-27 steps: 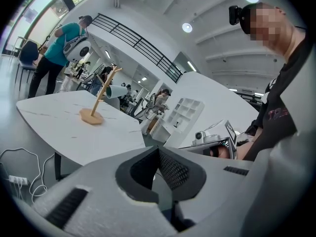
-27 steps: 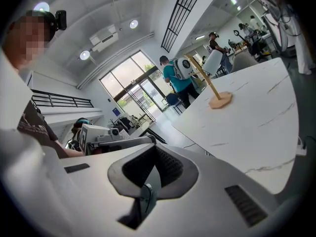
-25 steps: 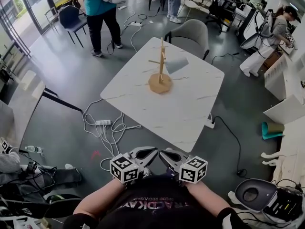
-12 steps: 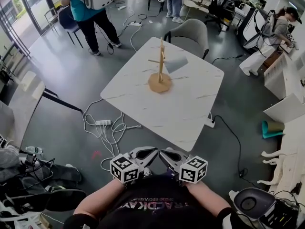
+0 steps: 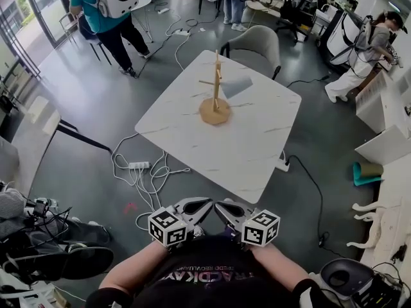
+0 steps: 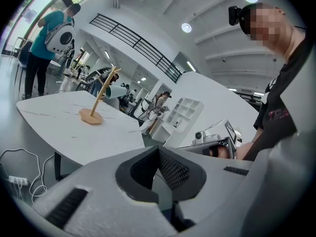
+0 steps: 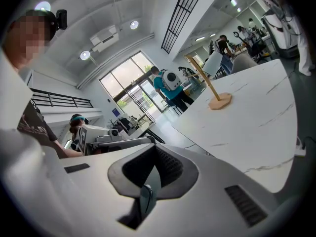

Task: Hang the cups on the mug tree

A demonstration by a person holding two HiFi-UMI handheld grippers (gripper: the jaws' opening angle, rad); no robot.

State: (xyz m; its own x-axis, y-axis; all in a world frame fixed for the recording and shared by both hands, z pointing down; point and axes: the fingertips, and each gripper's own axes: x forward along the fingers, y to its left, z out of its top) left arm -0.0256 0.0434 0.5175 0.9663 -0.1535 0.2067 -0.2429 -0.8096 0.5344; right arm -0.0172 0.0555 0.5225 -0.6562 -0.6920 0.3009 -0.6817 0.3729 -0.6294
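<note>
A wooden mug tree (image 5: 215, 101) stands on the white marble table (image 5: 250, 153), with a pale cup (image 5: 236, 85) hanging on a right-hand branch. Both grippers are held close to my body, well short of the table, tips nearly touching each other. My left gripper (image 5: 209, 203) is shut with nothing in it, and so is my right gripper (image 5: 218, 205). In the left gripper view the shut jaws (image 6: 158, 149) point past the table, with the tree (image 6: 100, 98) and cup (image 6: 115, 91) far off. The right gripper view shows shut jaws (image 7: 155, 147), the tree (image 7: 210, 85) and the cup (image 7: 213, 63).
A grey chair (image 5: 257, 47) stands behind the table. Cables and a power strip (image 5: 138, 165) lie on the floor at the table's near left. A person in teal (image 5: 109, 8) is at the back left, another person (image 5: 359, 50) at the right by white shelves (image 5: 379, 108).
The person in teal has walked further left at the back. Both grippers and the mug tree with its cup have stayed where they were.
</note>
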